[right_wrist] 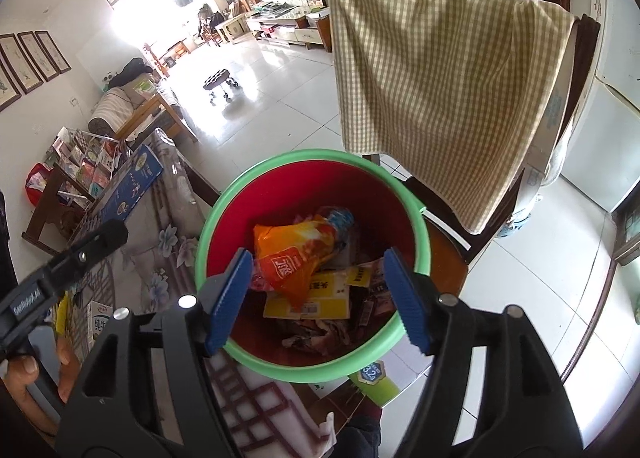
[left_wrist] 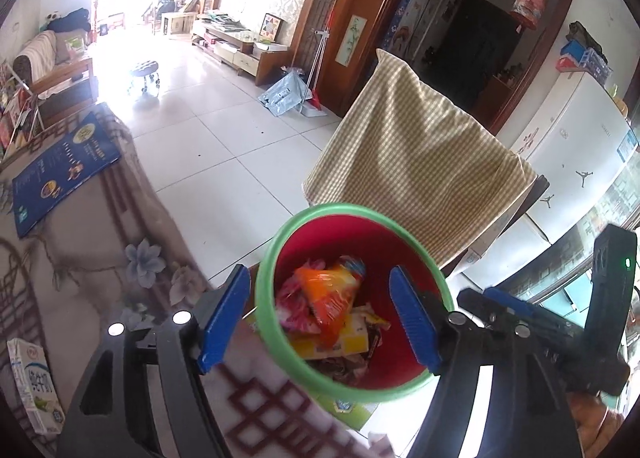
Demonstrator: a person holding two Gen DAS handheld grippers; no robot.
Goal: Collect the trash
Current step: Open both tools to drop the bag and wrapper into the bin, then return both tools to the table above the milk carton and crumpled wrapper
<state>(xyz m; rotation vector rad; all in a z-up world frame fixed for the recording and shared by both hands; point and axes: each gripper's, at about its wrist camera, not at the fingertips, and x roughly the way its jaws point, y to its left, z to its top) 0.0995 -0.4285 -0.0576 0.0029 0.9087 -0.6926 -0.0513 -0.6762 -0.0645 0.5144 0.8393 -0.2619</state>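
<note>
Nearest in the left wrist view is the left gripper (left_wrist: 320, 322), its blue ribbed pads spread apart with nothing pinched between them – one pad sits outside the near-left rim and the other over the inside of the red plastic bin with a green rim (left_wrist: 280, 342). The right gripper (right_wrist: 320, 304) is likewise parted and empty, its pads standing over the bin's near rim on either side.

Inside the bin lies the trash: an orange crinkled snack wrapper (right_wrist: 296, 254) on top, printed with a red panel of white Chinese characters I cannot read, resting on a flat yellow carton (right_wrist: 316, 302) with dark Chinese print, among darker scraps. The wrapper lies below and between the right gripper's pads, touching neither.

On the near left, on the patterned floral tablecloth (left_wrist: 100, 242), stands a white milk carton (left_wrist: 34, 390) with blue Chinese lettering. Farther left lies a flat blue printed box (left_wrist: 64, 169) – its text is too small to read. Beyond the bin, a yellow-checked cloth (left_wrist: 416, 161) drapes over a chair back.
</note>
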